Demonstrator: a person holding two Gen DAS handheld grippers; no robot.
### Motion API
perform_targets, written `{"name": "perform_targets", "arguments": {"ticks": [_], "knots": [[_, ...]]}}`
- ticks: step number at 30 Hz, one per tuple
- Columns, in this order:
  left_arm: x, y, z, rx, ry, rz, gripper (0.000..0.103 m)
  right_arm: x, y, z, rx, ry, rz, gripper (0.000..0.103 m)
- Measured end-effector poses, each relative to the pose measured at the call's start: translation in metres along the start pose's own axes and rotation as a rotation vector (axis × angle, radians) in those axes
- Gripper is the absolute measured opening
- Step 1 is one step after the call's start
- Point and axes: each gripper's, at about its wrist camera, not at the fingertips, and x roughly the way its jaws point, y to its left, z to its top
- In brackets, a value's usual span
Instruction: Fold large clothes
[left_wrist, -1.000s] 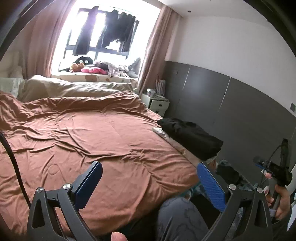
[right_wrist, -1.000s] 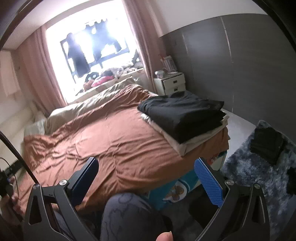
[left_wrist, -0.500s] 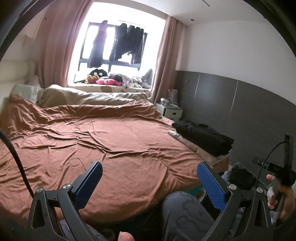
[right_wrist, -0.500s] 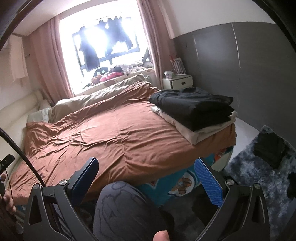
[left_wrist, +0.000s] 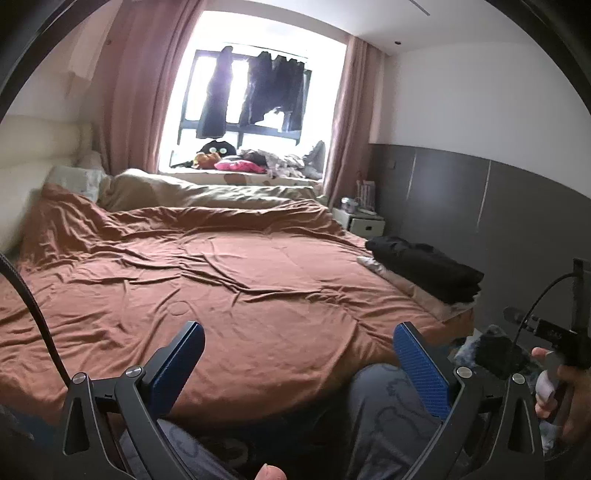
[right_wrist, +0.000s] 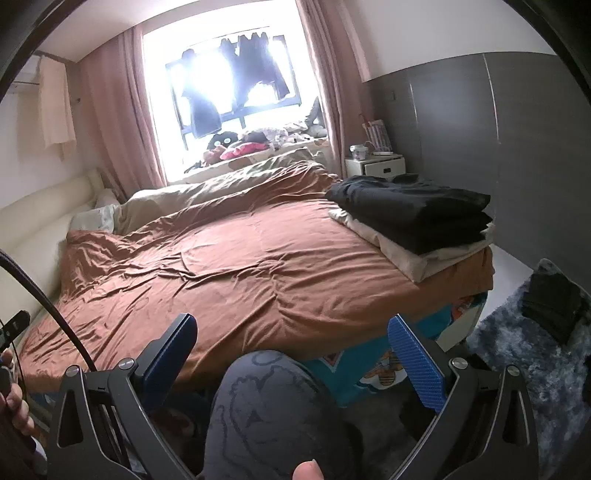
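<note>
A folded black garment lies on top of a folded cream one at the right edge of a bed under a brown cover. My left gripper is open, held above the bed's near edge, with nothing between its blue pads. My right gripper is open too, above the person's grey-trousered knee, well short of the stack. A dark garment lies on the blue shaggy rug at the right.
A white nightstand stands by the grey panelled wall past the bed. Clothes and soft toys crowd the window sill, and dark clothes hang in the window. A cream headboard lines the left side. A hand holds the other gripper at the right.
Both grippers have tilted upward and drawn back, so more of the window, ceiling and far bed shows. Both stay open and hold nothing. The folded stack has not moved.
</note>
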Motion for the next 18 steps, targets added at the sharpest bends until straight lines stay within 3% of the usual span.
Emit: {"name": "perform_targets", "arguments": {"ticks": [18], "knots": [[-0.013, -0.005, 0.000, 0.015, -0.027, 0.003, 0.102, -0.008, 0.015, -0.011, -0.017, -0.022, 0.002, 0.103]]}}
